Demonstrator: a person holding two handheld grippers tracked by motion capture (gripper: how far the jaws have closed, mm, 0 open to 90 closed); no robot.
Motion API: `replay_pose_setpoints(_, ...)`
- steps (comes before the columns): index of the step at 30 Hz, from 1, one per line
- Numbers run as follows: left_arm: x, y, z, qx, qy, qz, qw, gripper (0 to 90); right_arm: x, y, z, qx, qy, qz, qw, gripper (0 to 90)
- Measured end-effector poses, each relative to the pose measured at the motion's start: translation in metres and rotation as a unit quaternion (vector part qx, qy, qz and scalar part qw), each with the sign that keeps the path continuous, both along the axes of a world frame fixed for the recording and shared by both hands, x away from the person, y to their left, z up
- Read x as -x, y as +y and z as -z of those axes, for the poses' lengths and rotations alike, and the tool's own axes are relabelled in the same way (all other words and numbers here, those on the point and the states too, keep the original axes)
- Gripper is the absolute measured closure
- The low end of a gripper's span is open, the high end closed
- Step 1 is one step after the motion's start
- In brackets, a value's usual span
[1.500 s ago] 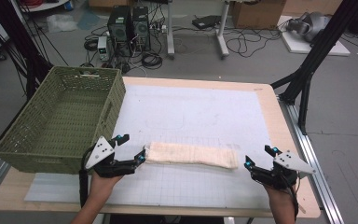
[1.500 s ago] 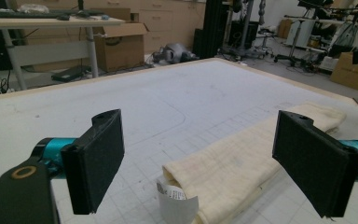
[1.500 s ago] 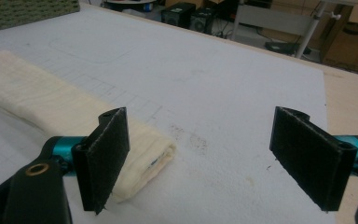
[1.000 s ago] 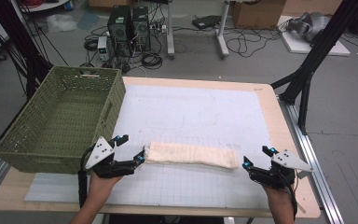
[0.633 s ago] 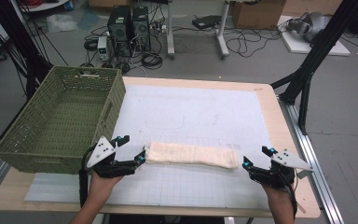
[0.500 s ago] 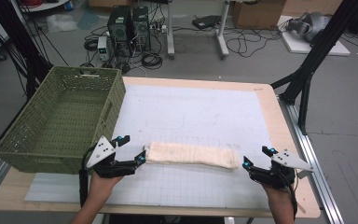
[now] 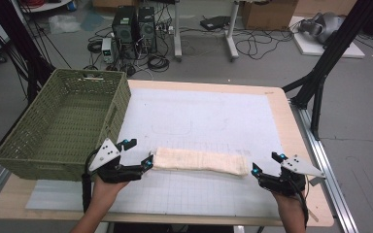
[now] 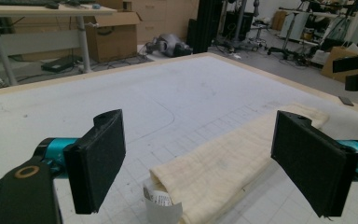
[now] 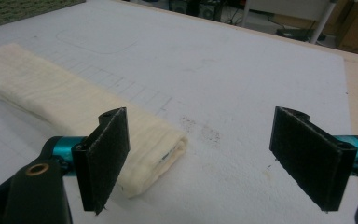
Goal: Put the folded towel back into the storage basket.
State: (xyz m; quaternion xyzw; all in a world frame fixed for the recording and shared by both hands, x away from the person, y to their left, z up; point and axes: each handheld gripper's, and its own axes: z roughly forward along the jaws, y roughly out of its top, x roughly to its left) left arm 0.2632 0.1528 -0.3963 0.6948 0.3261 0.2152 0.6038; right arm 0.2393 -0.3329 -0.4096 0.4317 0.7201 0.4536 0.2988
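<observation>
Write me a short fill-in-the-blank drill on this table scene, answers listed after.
1. The folded towel lies between the two ____.
2. The left gripper has its jaws ____.
3. The green basket stands at the table's ____ side.
4. The white tag sits at the towel's end nearest the ____ gripper.

Answers: grippers; open; left; left

Beyond the folded towel (image 7: pixel 201 160) my white mat (image 7: pixel 199 116) lies bare to the table's far edge, open for either tool. On my left the green wicker basket (image 7: pixel 63 126) walls off that side, its near corner just beside my left gripper (image 7: pixel 137 154).
</observation>
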Motion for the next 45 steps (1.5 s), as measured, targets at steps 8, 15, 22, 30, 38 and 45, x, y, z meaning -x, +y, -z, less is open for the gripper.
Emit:
replay_pose_setpoints(8,-0.014,-0.005,-0.02,0.004,0.029,0.02,0.9994,17.6,-0.002,0.001,0.0,-0.005,0.0,0.002,1.0,18.6)
replay_pose_setpoints(15,-0.032,-0.019,-0.027,-0.004,0.044,0.026,0.9987,17.4,-0.003,0.005,-0.001,0.002,-0.004,-0.005,1.0,18.7)
replay_pose_setpoints(22,-0.048,-0.033,-0.019,-0.018,0.075,0.033,0.9965,17.6,-0.004,0.005,-0.001,0.0,-0.001,-0.004,1.0,18.6)
replay_pose_setpoints(30,-0.059,-0.04,-0.007,-0.047,0.1,0.021,0.9937,17.7,-0.004,0.003,0.0,0.001,-0.001,-0.004,1.0,18.6)
replay_pose_setpoints(38,-0.067,-0.043,0.012,-0.08,0.136,0.011,0.9873,20.1,-0.004,0.003,0.001,0.001,0.003,-0.006,1.0,18.6)
replay_pose_setpoints(45,-0.067,-0.044,0.028,-0.119,0.171,0.004,0.978,24.0,-0.005,0.003,0.001,0.004,0.004,-0.006,1.0,18.7)
